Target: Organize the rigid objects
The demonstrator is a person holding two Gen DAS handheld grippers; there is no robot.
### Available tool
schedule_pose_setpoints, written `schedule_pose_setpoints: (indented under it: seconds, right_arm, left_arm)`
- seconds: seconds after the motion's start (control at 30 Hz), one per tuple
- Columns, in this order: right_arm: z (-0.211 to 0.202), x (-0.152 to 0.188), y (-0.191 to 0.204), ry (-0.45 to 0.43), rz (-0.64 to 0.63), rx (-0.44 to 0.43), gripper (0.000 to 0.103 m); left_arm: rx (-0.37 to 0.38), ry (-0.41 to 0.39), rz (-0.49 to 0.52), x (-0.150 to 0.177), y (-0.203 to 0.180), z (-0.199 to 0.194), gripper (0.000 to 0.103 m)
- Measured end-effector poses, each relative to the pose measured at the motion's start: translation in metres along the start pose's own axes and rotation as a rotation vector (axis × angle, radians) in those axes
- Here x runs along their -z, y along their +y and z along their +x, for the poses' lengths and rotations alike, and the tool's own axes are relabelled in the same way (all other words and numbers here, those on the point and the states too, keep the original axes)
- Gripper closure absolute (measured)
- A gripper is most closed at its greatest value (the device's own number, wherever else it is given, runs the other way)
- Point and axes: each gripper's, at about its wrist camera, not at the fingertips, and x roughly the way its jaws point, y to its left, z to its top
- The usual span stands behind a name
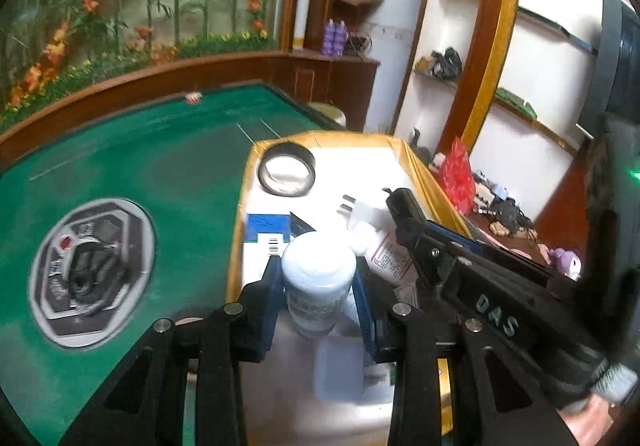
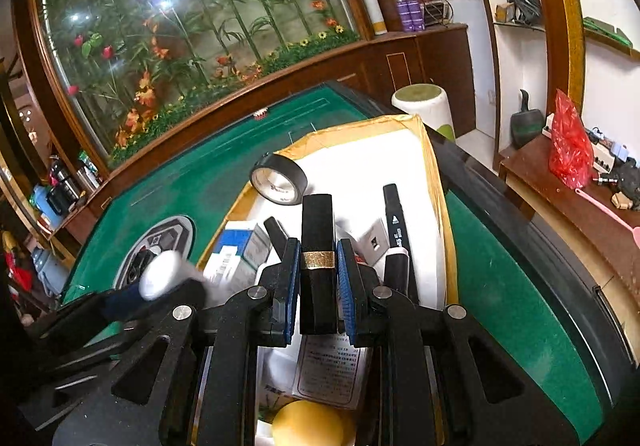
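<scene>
My left gripper (image 1: pixel 317 270) is shut on a white capped jar (image 1: pixel 319 286), held over the near end of a yellow-taped cardboard box (image 1: pixel 360 137). My right gripper (image 2: pixel 319 250) is shut on a black stick with a gold band (image 2: pixel 317 230), above the same box (image 2: pixel 436 165). Inside lie a black tape roll (image 1: pixel 286 173) (image 2: pixel 279 179), a blue-white carton (image 1: pixel 266 234) (image 2: pixel 236 250), a white plug (image 1: pixel 362 211), a white labelled bottle (image 1: pixel 386 252), a black marker (image 2: pixel 394 217), a leaflet (image 2: pixel 332 370) and a yellow ball (image 2: pixel 308 426). Each view shows the other gripper beside it.
The box rests on a green felt game table (image 1: pixel 140 173) with a round grey centre console (image 1: pixel 90 274). A wooden ledge and glass plant display run behind. A white stool (image 2: pixel 426 101) and a side table with a red bag (image 2: pixel 570 141) stand to the right.
</scene>
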Motion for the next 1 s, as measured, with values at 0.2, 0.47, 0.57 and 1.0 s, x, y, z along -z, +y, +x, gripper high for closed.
schedule_pose_setpoints:
  seconds: [0.2,0.47,0.57,1.0]
  right_arm:
    - [0.005,0.001,-0.007,0.023,0.013,0.004,0.085]
    - [-0.004,-0.001,-0.007,-0.025,0.016,0.035,0.075]
    - [-0.014,-0.001,-0.007,-0.071,0.025,0.04,0.062]
    - [-0.082,0.026,0.017,-0.318,-0.066,0.123,0.047]
  left_arm:
    - [0.014,0.008,-0.01,0.002,0.006,0.001,0.067]
    - [0.019,-0.028,-0.012,0.009,0.012,-0.014,0.043]
    - [0.024,-0.036,-0.007,0.011,0.013,-0.023,0.034]
    - [-0.071,-0.042,0.07,0.055,0.011,-0.086,0.021]
